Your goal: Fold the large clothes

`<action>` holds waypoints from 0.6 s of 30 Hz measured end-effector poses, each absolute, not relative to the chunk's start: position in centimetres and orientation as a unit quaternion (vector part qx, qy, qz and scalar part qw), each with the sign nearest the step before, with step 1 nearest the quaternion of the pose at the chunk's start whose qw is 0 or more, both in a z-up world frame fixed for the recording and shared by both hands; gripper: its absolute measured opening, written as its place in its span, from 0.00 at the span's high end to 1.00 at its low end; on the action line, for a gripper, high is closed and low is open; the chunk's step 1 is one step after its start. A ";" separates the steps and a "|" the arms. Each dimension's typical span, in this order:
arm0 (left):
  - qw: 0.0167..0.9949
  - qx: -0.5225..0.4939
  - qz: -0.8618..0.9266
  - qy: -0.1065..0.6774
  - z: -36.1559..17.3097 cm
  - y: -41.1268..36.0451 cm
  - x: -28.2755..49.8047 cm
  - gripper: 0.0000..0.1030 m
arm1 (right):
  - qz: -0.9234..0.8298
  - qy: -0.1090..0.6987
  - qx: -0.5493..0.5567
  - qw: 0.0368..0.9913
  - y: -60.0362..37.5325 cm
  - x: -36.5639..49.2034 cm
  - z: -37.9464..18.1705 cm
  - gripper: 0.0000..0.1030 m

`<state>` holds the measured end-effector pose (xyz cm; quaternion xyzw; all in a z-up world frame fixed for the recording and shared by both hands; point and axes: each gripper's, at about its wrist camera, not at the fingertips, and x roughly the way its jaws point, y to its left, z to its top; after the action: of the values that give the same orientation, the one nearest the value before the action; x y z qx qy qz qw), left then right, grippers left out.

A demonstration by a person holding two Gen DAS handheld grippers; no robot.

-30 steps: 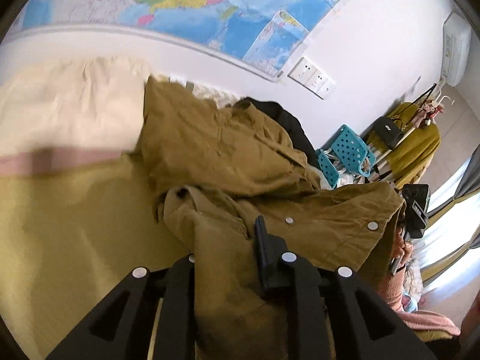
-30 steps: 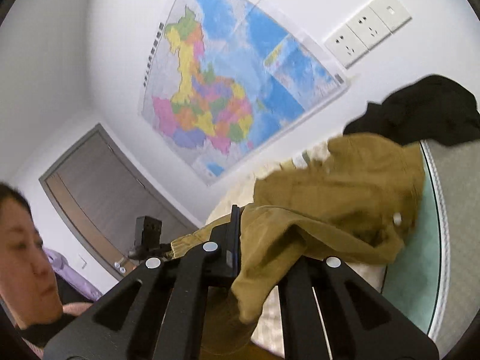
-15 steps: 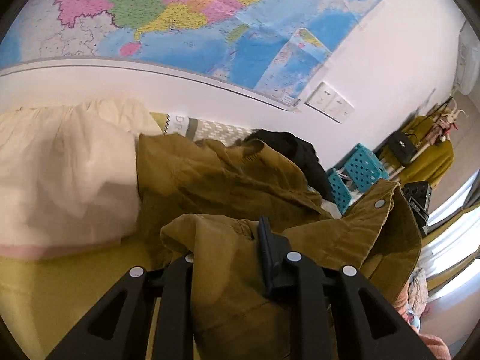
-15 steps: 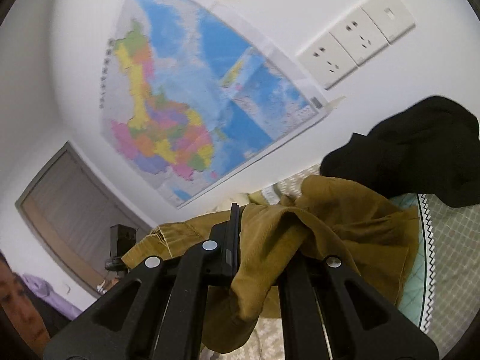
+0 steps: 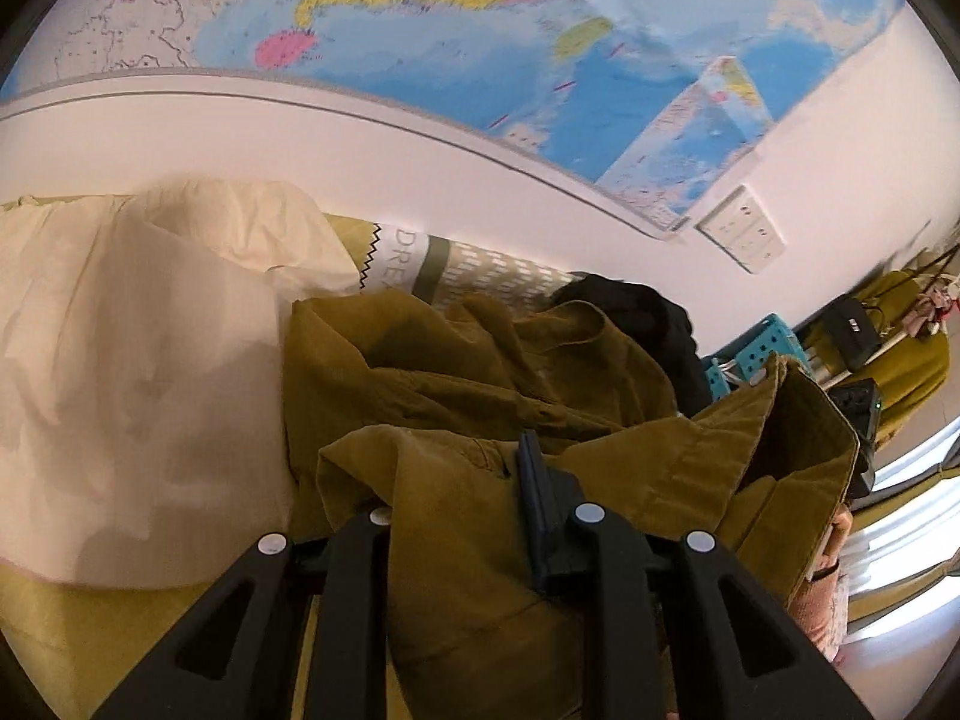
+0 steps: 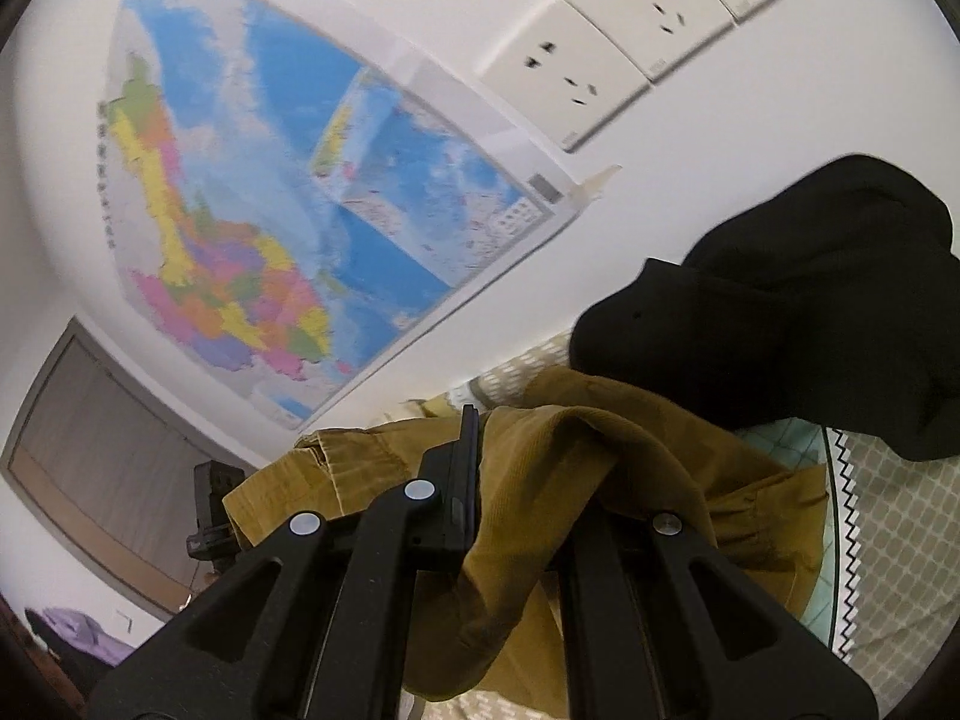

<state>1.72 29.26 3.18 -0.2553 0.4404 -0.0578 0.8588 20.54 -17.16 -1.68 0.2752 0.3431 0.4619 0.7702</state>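
both pairs of fingers pinch folds of an olive corduroy jacket (image 5: 480, 396): the left gripper (image 5: 468, 498) clamps thick cloth, the right gripper (image 6: 528, 480) is fully closed on a thin fold. the jacket lies bunched on a bed, between a cream quilt (image 5: 144, 372) and a black garment (image 6: 780, 312), below a wall map (image 6: 288, 228).

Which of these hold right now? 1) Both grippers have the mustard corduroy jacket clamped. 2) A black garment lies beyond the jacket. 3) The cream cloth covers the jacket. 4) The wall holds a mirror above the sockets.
1) True: the left gripper and the right gripper are each shut on the mustard corduroy jacket.
2) True: the black garment sits past it.
3) False: the cream cloth lies beside the jacket.
4) False: a wall map hangs by the sockets.
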 end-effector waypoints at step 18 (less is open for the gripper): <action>0.823 -0.303 -0.025 0.480 -0.8 31.9 6.8 0.75 | 0.403 0.421 0.284 0.761 -13.9 27.5 -7.2 0.95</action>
<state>6.79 31.90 -0.82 -0.3032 0.4801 -0.0252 0.8227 27.48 -13.89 -7.23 0.2840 0.4209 0.4033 0.7613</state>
